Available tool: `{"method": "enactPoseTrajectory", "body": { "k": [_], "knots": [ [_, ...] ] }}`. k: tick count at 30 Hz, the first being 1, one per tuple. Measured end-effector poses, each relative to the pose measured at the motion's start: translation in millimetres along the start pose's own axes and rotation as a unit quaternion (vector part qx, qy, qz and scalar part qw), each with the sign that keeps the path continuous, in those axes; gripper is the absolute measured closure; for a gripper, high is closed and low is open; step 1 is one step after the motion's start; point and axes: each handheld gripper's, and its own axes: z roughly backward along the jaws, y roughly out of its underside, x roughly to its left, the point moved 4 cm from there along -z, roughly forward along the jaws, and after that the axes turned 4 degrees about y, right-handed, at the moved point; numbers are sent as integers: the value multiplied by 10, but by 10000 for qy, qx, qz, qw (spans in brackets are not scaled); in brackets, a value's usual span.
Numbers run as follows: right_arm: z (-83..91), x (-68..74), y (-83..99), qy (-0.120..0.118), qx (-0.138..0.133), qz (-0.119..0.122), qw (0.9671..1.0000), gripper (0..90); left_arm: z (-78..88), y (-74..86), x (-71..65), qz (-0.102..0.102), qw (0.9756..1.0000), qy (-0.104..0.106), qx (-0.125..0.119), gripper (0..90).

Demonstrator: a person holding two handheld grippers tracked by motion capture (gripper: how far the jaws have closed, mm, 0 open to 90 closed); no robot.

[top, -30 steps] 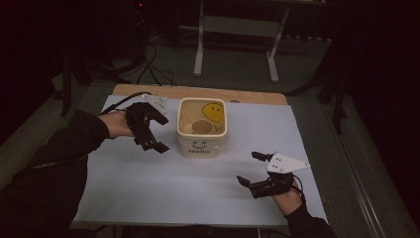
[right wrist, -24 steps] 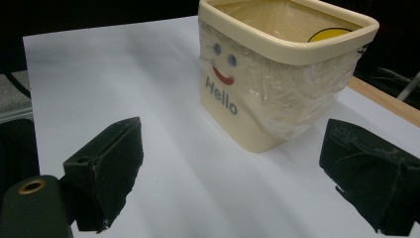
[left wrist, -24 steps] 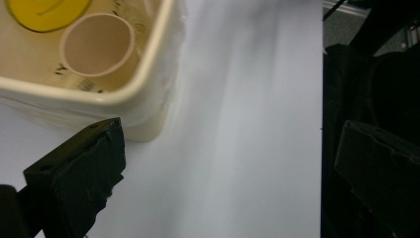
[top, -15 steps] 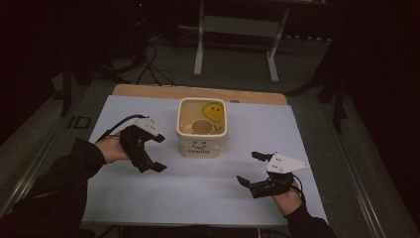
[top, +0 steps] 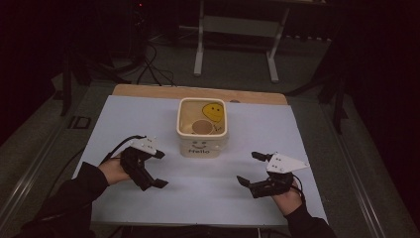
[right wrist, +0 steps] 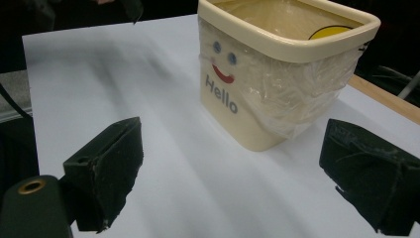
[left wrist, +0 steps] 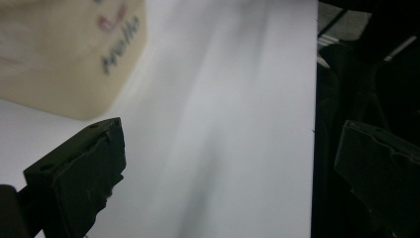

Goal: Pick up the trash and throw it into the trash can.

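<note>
A cream tub (top: 203, 141) marked "Hello" with a drawn face stands at the middle of the white sheet (top: 133, 119). Inside it I see a brown round object (top: 200, 127) and a yellow smiley (top: 214, 110). My left gripper (top: 161, 169) is open just left of the tub and slightly nearer the person, holding nothing. My right gripper (top: 247, 167) is open to the tub's front right, also holding nothing. In the left gripper view the gripper (left wrist: 223, 173) hangs over bare sheet, with the blurred tub (left wrist: 64, 49) at top left. In the right gripper view the gripper (right wrist: 237, 168) faces the tub (right wrist: 277, 74), which is wrapped in clear film.
The sheet covers a wooden table whose far edge (top: 198, 92) shows behind the tub. A metal stand (top: 235, 42) and cables (top: 153, 64) lie on the dark floor beyond. Bare sheet (top: 208, 193) lies between the two grippers.
My left gripper has drawn back from beside the tub's far left toward the person's side, staying open. The right gripper and the tub have not moved.
</note>
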Motion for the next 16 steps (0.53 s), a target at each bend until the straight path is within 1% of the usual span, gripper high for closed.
{"method": "enactPoseTrajectory", "body": {
  "k": [6, 8, 9, 11, 12, 14, 16],
  "knots": [
    [-6, -3, 7, -1, 10, 2, 10000, 95, -127, 155, -7, 157, 9998, 57, -132, 5],
    [-6, -3, 9, -5, 20, 2, 10000, 95, -166, 201, -16, 199, 9995, 144, -207, 5],
    [-5, -6, 11, -8, 32, 1, 10000, 96, -191, 224, -23, 229, 9994, 127, -233, 5],
    [-7, -8, 13, -4, 31, -7, 10000, 96, -235, 267, -33, 242, 9993, 142, -252, 5],
    [-8, -7, 13, -2, 31, -6, 10000, 96, -255, 284, -35, 256, 9993, 115, -255, 5],
    [-10, -6, 13, 5, 34, 2, 10000, 95, -276, 302, -48, 259, 9994, 123, -214, 5],
    [-11, -7, 13, 3, 32, -2, 10000, 95, -290, 304, -62, 248, 9993, 139, -250, 5]
  ]
}}
